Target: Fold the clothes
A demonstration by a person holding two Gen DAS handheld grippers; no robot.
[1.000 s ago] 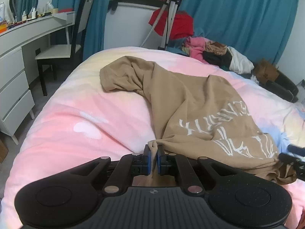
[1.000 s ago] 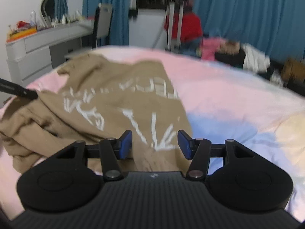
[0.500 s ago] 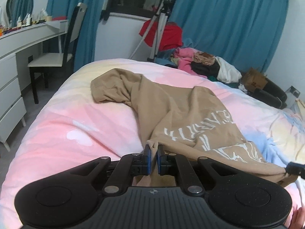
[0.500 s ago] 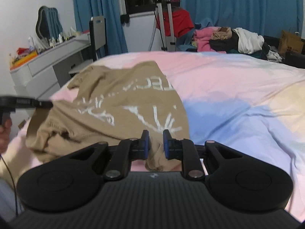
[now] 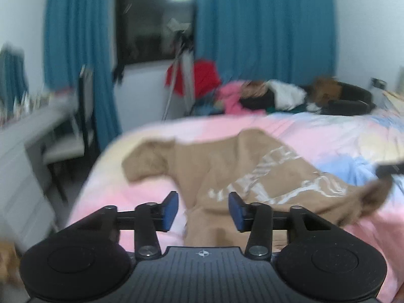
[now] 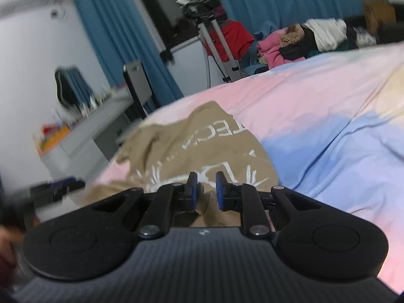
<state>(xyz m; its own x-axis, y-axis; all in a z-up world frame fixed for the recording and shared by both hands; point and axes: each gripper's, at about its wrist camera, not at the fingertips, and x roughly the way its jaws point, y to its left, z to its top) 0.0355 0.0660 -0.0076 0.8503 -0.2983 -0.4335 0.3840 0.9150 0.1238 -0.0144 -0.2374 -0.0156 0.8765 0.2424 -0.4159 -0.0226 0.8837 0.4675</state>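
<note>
Shirt (image 5: pixel 227 171): tan, soft knit, matte; lies crumpled on the bed, one sleeve flung toward the far left edge, white cracked lettering across the body, hem bunched nearest both cameras.
Shirt, right view (image 6: pixel 202 146): same tan cloth, print of thin white lines and letters, folds running toward the near edge.
Bed (image 5: pixel 141 197): quilt in pastel patches of pink, pale yellow and blue; smooth, faintly creased, slightly puffy.
Left gripper (image 5: pixel 203 208): black plastic linkage, blue pads; jaws have just been opening and stand apart, released. A tan fold lies between them, pads not pressing on it.
Right gripper (image 6: pixel 204 189): same build; jaws clenched on a fold of the shirt hem, only a narrow gap between the blue pads, cloth bunched through it.
Right gripper, left view (image 5: pixel 388 169): dark tip at the right edge, a lifted tan corner hanging by it; blurred.
Left gripper, right view (image 6: pixel 58 189): dark blurred shape at the left, low over the bed edge.
Curtains (image 5: pixel 265 32): teal, heavy vertical pleats either side of a dark window.
Clothes pile (image 6: pixel 298 43): pink, white and black heap beyond the bed.
Chair (image 5: pixel 83 116): dark frame, pale flat seat, left of the bed.
</note>
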